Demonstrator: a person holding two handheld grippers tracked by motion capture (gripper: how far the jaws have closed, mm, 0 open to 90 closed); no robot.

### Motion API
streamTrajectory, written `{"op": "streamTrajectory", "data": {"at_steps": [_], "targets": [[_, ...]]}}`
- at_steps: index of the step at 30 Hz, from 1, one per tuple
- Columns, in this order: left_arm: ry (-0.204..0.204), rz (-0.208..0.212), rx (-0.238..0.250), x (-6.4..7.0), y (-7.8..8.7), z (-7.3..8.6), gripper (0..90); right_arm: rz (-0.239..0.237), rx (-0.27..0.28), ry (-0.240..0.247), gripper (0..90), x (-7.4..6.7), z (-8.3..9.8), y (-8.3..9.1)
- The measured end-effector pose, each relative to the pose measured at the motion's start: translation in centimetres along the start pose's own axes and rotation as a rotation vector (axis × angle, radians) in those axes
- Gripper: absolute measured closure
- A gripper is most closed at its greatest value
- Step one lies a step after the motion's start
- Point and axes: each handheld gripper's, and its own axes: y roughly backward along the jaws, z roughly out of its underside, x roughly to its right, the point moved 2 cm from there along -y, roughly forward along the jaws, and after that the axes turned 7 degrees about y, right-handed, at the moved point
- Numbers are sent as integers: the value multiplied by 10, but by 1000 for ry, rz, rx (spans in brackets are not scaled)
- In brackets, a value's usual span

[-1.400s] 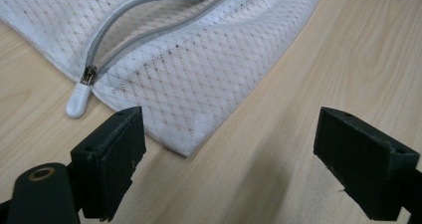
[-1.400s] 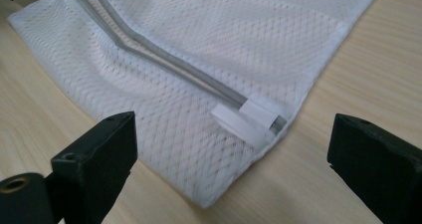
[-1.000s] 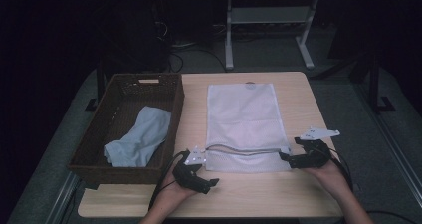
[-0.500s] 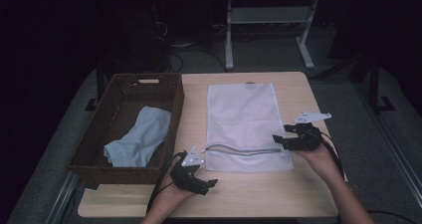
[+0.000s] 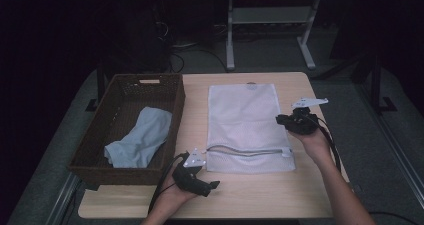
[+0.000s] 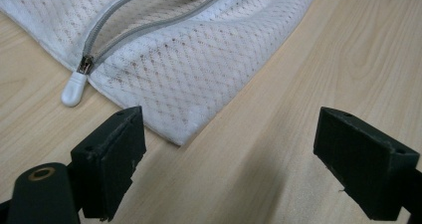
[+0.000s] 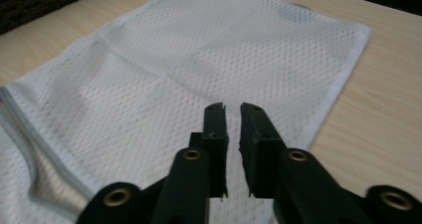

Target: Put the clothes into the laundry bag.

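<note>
White mesh bag (image 5: 248, 127) lies flat on the table (image 5: 240, 195), centre to right, its zipper (image 5: 248, 151) near the 6 o'clock edge and partly undone; the zipper pull (image 6: 74, 87) rests on the wood just off the bag's corner, as the left gripper view shows. Left gripper (image 5: 212, 186) sits at 7 o'clock of the bag, just beside its near corner, jaws spread wide with bare table between them and nothing held. Right gripper (image 5: 279, 119) hovers at 3 o'clock, over the bag's right edge; its jaws have just been closing and now stand almost pressed together, a thin slit between them, no mesh caught in the right gripper view. Wicker basket (image 5: 100, 160) stands at 9 o'clock, just beside the bag, with a pale blue cloth (image 5: 140, 137) lying inside.
</note>
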Motion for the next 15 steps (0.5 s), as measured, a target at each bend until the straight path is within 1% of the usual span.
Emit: {"op": "streamTrajectory", "data": {"at_steps": [2, 4, 5, 10, 12, 15], "targets": [[1, 2, 3, 0, 0, 0, 123, 15, 7, -6, 891, 4, 0, -5], [-1, 3, 0, 0, -1, 0, 124, 22, 2, -22, 897, 8, 2, -11], [-2, 5, -2, 0, -1, 0, 125, 29, -4, -32, 898, 9, 4, -14], [-1, 5, 2, 1, 0, 0, 125, 61, -39, -50, 897, 20, 13, -28], [-2, 5, -2, 1, 0, 1, 125, 68, -68, -44, 897, 23, 18, -32], [1, 2, -4, 0, 0, 1, 125, 64, -90, -55, 897, 25, 23, -37]]}}
